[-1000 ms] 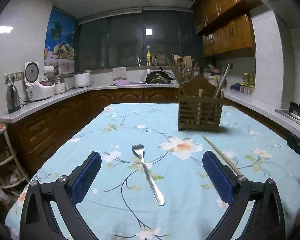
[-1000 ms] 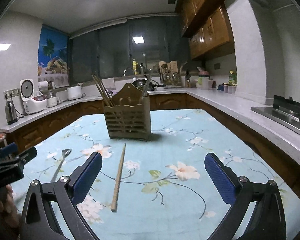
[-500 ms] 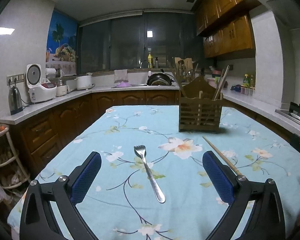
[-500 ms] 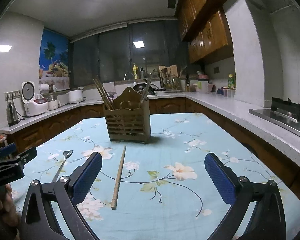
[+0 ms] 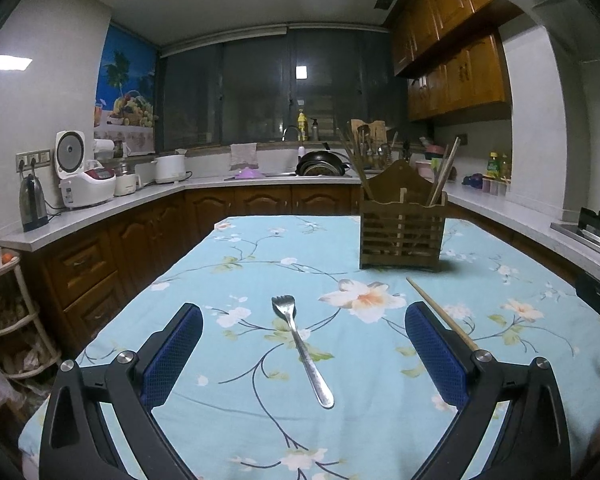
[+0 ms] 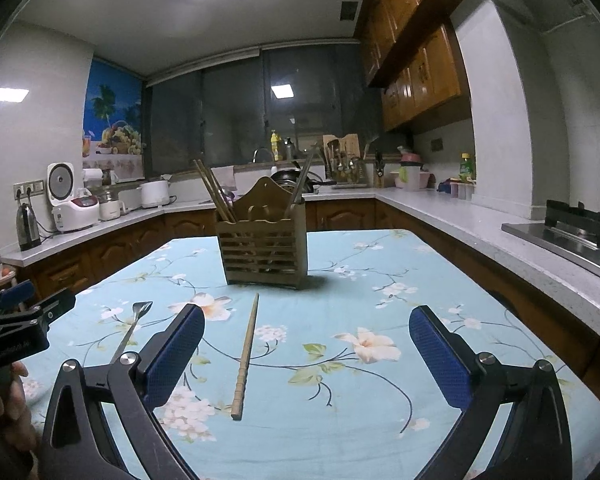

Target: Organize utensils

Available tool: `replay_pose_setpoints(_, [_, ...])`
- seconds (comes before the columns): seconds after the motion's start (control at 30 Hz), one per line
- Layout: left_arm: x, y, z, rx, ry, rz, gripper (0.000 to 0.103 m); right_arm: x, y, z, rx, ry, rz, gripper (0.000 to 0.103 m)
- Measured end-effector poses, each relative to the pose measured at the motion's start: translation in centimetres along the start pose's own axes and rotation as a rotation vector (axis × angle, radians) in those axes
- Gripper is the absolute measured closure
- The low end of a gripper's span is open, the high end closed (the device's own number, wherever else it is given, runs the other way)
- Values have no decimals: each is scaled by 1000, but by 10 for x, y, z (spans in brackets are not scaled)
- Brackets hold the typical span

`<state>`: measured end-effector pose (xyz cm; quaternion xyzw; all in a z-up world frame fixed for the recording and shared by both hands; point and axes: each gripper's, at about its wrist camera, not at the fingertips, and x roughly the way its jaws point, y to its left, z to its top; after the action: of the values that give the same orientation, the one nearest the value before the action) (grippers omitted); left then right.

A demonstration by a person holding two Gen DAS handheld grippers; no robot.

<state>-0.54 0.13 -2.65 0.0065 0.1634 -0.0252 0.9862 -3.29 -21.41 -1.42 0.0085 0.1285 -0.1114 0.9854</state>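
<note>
You've raised both wide-open grippers slightly, left (image 5: 302, 354) over the fork (image 5: 301, 348), right (image 6: 306, 354) beside the chopstick (image 6: 246, 354); nothing grasped.

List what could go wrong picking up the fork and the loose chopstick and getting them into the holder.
The fork and chopstick lie flat on the soft tablecloth; the fingers may pinch cloth or let a thin handle slip. The holder already has chopsticks leaning out both sides, so an insertion might knock them or tip it. The left gripper and right gripper are both open and working side by side, so they might collide.
</note>
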Motion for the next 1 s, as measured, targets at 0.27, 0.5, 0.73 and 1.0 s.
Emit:
replay_pose_setpoints(0.27, [-1, -1, 2, 10, -6, 5, 1, 0, 1, 1, 2, -8, 9, 0])
replay_pose_setpoints(0.5, [-1, -3, 2, 17, -6, -2, 1, 0, 1, 1, 4, -7, 13, 0])
replay_pose_setpoints(0.73, [-3, -7, 3, 26, -11, -4, 1, 0, 1, 1, 6, -4, 15, 0])
replay_pose_setpoints(1.0, [-3, -11, 4, 23, -3, -7, 1, 1, 4, 0, 8, 3, 21, 0])
